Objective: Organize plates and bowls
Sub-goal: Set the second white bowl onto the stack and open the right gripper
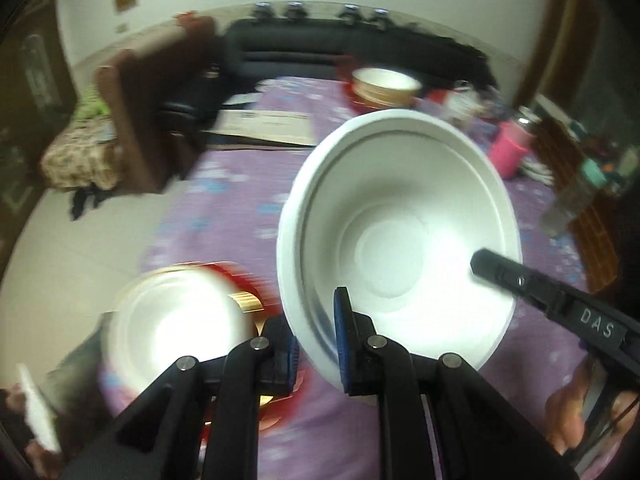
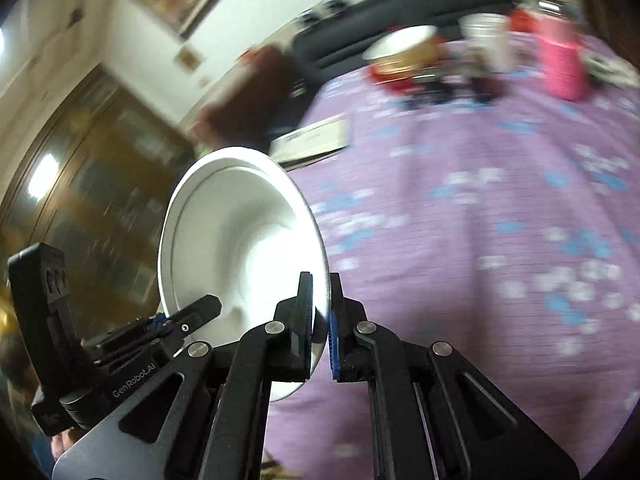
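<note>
A white paper bowl (image 1: 400, 240) hangs tilted above the purple tablecloth. My left gripper (image 1: 318, 344) is shut on its near left rim. My right gripper (image 2: 320, 320) is shut on the same bowl (image 2: 240, 248), on its right rim; its finger shows inside the bowl in the left wrist view (image 1: 520, 280). A second white bowl (image 1: 176, 320) sits in a red and gold holder at lower left. Another bowl in a red and gold holder (image 1: 386, 86) stands at the far side of the table and shows in the right wrist view (image 2: 404, 54).
A pink cup (image 1: 510, 150) stands at the right and shows in the right wrist view (image 2: 562, 60) beside a white cup (image 2: 486, 42). A flat cardboard box (image 1: 264, 124) lies at the far left of the table (image 2: 480, 200). A brown chair (image 1: 136, 112) stands left of it.
</note>
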Motion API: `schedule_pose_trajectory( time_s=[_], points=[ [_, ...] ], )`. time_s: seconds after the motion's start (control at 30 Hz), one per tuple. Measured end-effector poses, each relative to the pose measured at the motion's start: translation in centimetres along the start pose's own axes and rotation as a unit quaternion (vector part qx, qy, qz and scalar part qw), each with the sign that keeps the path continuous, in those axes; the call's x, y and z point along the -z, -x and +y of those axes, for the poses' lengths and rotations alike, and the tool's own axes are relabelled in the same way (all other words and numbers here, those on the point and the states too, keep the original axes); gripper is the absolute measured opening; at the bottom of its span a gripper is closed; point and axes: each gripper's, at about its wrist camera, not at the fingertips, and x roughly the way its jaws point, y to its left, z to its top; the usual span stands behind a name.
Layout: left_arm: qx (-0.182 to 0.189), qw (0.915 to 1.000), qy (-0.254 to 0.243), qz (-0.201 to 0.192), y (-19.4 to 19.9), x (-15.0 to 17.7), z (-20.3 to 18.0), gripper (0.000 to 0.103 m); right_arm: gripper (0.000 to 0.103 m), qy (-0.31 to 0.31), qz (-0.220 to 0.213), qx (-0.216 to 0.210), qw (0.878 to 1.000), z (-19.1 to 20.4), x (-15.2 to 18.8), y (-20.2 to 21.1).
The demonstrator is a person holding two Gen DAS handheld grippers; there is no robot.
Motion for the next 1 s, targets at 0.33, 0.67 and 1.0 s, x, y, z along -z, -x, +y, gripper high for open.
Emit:
schedule_pose_trajectory(
  time_s=[0.33,0.67,1.0],
  points=[
    [-0.059,0.9963,0.045,0.044,-2.6,2.7,10.2,0.02,0.006,0.088,0.043,0.011,0.995,12.4,2.7,-9.3],
    [-0.083,0.9913,0.057,0.085,-5.3,4.7,13.3,0.033,0.007,0.127,0.075,0.063,0.987,13.1,5.1,-14.3],
    [-0.125,0.99,0.061,-0.022,-0.4,6.5,13.6,0.052,0.013,0.144,0.052,0.026,0.988,12.9,4.7,-12.0]
  ],
)
